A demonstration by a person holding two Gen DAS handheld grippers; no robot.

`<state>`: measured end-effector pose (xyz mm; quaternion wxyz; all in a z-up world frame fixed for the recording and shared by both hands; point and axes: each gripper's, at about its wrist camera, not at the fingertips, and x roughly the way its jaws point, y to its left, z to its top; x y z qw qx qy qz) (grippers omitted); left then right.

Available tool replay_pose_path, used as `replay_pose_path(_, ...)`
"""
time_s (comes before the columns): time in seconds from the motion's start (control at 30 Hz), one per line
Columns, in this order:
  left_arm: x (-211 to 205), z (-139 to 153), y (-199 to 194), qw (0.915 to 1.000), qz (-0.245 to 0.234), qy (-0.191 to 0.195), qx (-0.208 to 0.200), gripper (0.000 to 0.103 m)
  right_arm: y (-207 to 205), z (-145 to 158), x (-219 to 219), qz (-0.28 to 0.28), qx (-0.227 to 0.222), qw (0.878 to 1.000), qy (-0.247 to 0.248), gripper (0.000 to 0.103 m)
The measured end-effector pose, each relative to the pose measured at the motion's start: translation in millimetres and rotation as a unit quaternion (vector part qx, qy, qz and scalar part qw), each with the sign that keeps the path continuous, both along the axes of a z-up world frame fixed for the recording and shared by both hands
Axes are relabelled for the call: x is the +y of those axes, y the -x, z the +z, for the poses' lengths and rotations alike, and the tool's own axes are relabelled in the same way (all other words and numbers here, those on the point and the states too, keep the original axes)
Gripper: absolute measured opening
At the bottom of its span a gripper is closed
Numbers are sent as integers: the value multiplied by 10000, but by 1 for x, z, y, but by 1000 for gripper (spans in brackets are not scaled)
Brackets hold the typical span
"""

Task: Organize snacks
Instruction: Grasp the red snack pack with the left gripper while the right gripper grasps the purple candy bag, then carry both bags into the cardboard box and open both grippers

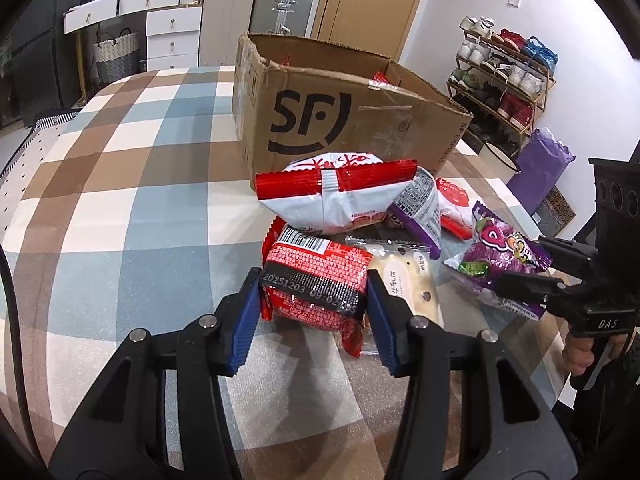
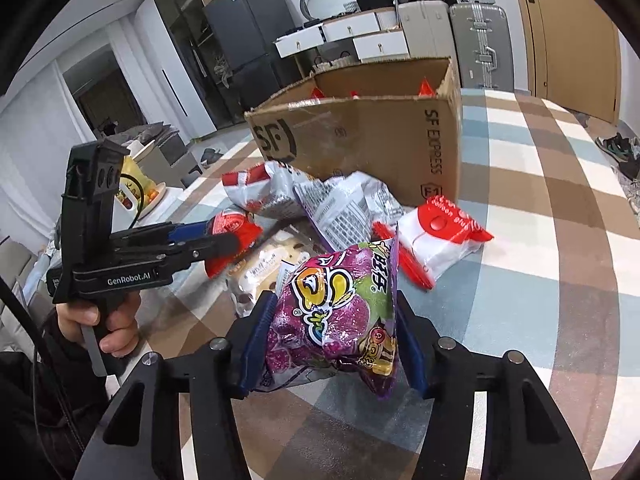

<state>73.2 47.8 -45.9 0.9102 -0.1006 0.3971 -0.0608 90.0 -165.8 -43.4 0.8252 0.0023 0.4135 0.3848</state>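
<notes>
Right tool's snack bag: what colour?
Mostly purple snack bag, with yellow-green cartoon print; clearest in right wrist view.

The right gripper (image 2: pixel 332 332) clamps a purple bag (image 2: pixel 336 312) between its blue pads. Left of it, the left gripper (image 2: pixel 224 240) grips a red packet (image 2: pixel 240 232). A cardboard box (image 2: pixel 372 144) stands behind.

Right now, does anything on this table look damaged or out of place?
The cardboard box looks worn: its top edge is ragged and torn, with old tape peeling on the front. The snack packets lie in a loose heap in front of it. Each gripper grips one: left gripper a red packet, right gripper a purple bag.
</notes>
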Motion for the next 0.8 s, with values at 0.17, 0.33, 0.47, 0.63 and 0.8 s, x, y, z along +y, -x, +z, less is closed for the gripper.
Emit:
replay_pose_path(0.17,2,9,8,10000,7,45,-84,47,2,8,-5,-58,-110,9998,-130,57)
replay_pose_path(0.33,4,22,17,9997,71,71,-222,47,5,19,-11,-168,-227,9994,-210,57)
replay_pose_path(0.47,7,34,24,9993,129,77,-343,47,8,26,-14,-222,-337,9988,-277,57)
replay_pose_path(0.63,14,52,34,9981,246,98,-550,47,8,39,-20,-318,-457,9976,-422,57)
replay_pose_path(0.8,17,71,38,9965,347,72,-763,47,0,53,-21,-389,-597,9961,-521,57)
